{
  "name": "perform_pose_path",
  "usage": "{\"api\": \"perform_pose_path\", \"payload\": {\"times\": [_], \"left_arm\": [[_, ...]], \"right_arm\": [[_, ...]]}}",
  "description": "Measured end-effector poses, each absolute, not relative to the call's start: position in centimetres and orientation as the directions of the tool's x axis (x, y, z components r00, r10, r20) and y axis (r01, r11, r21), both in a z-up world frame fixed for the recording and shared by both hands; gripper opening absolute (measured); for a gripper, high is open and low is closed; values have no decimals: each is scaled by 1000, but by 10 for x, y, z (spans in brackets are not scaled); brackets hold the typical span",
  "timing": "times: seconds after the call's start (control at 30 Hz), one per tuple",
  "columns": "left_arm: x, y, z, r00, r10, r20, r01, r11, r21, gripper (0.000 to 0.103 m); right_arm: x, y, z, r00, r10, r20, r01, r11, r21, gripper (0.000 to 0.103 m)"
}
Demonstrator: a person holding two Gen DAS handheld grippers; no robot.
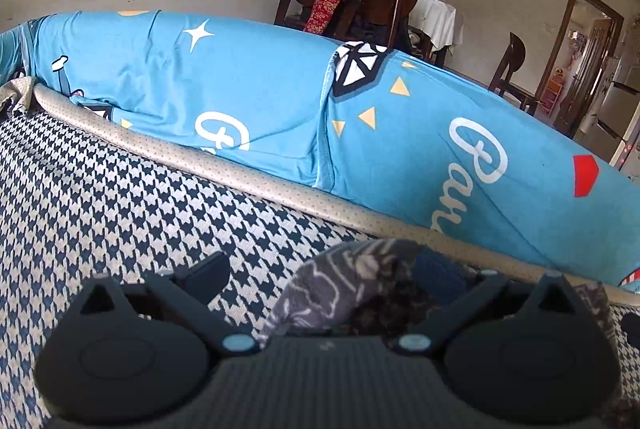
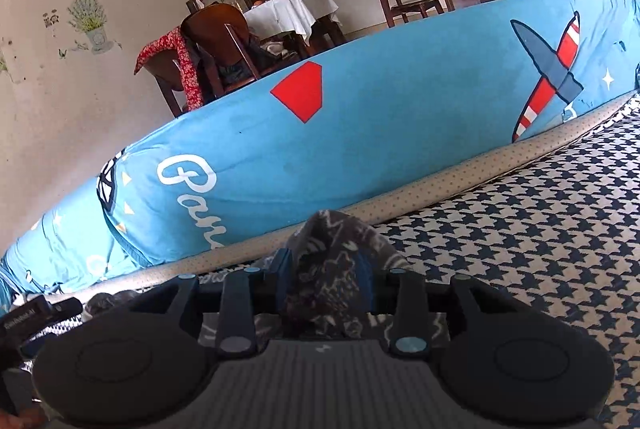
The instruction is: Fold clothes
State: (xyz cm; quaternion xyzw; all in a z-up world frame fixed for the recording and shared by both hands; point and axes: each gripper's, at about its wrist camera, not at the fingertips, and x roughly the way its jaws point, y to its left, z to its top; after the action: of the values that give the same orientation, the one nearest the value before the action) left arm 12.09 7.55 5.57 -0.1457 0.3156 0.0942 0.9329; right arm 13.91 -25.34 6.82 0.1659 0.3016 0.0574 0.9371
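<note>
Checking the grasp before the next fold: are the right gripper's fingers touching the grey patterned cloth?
Touching. In the right wrist view the grey patterned cloth bulges up between the right gripper fingers, its sides lying against both blue inner faces.

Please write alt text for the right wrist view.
The right gripper has grey patterned cloth bunched between its blue pads, above a navy-and-white houndstooth cover. Behind runs a long blue printed cushion.
</note>
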Motion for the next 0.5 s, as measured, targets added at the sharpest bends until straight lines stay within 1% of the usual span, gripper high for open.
{"api": "perform_pose_path", "payload": {"times": [0.03, 0.1, 0.3, 0.4, 0.5], "left_arm": [[119, 72, 55, 783, 73, -618, -254, 944, -210, 103], [116, 63, 54, 784, 53, -619, -218, 957, -194, 103], [109, 38, 53, 796, 27, -604, -132, 983, -130, 103], [107, 31, 51, 789, -1, -614, -97, 987, -126, 103], [105, 26, 47, 779, -24, -626, -66, 991, -119, 103]], "right_arm": [[138, -255, 67, 810, 198, -553, -7, 945, 328, 41], [137, -256, 65, 802, 188, -566, -11, 953, 301, 41], [135, -248, 59, 761, 252, -597, -94, 954, 283, 41], [135, -234, 54, 738, 276, -616, -156, 957, 243, 41], [137, -220, 46, 717, 265, -645, -192, 964, 182, 41]]}}
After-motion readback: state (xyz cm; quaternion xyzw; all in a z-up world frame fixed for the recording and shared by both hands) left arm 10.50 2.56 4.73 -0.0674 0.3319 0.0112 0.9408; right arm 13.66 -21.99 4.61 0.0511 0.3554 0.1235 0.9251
